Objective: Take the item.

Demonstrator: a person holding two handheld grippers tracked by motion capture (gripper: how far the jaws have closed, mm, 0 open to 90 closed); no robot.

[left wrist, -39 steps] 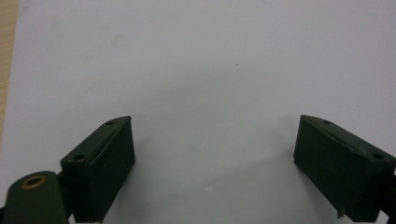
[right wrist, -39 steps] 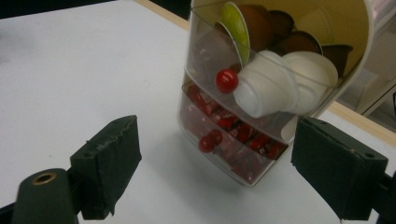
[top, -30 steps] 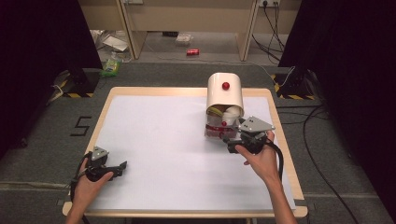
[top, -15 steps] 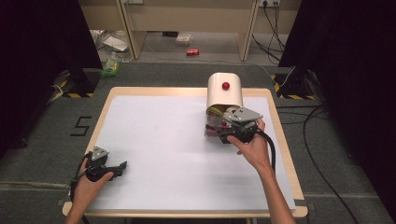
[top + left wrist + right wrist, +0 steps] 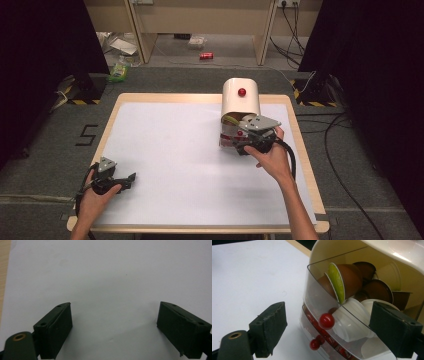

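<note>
1. White sheeting covers the wood-edged counter [image 5: 165, 150], and dark curtains hang on both sides of the grey floor around it.
2. On my right gripper [image 5: 329, 330], the fingers [image 5: 270, 327] stand wide apart with nothing held between them; they sit on either side of the front of a clear drawer without touching it.
3. That clear drawer [image 5: 322, 302] is pulled out of a cream dispenser box [image 5: 241, 97] with a rounded top, and a small red knob [image 5: 326, 321] sits on the drawer's front.
4. A second, lower drawer carries its own red knob [image 5: 314, 344] just below the first.
5. Inside the upper drawer I see brown coffee capsules [image 5: 350, 277], one with a green lid [image 5: 336, 281] tilted on edge, and white capsules [image 5: 352, 320] piled in front.
6. From the high view, my right hand [image 5: 270, 157] holds the gripper right against the dispenser's near side, at the counter's far right.
7. On my left gripper [image 5: 115, 332], the fingers [image 5: 55, 327] are likewise spread wide and empty, looking down on bare white sheet.
8. My left hand [image 5: 95, 192] rests with that gripper at the near left corner of the counter, well apart from the dispenser.
9. Beyond the counter, a red can [image 5: 206, 56] lies on the floor near some scattered litter.
</note>
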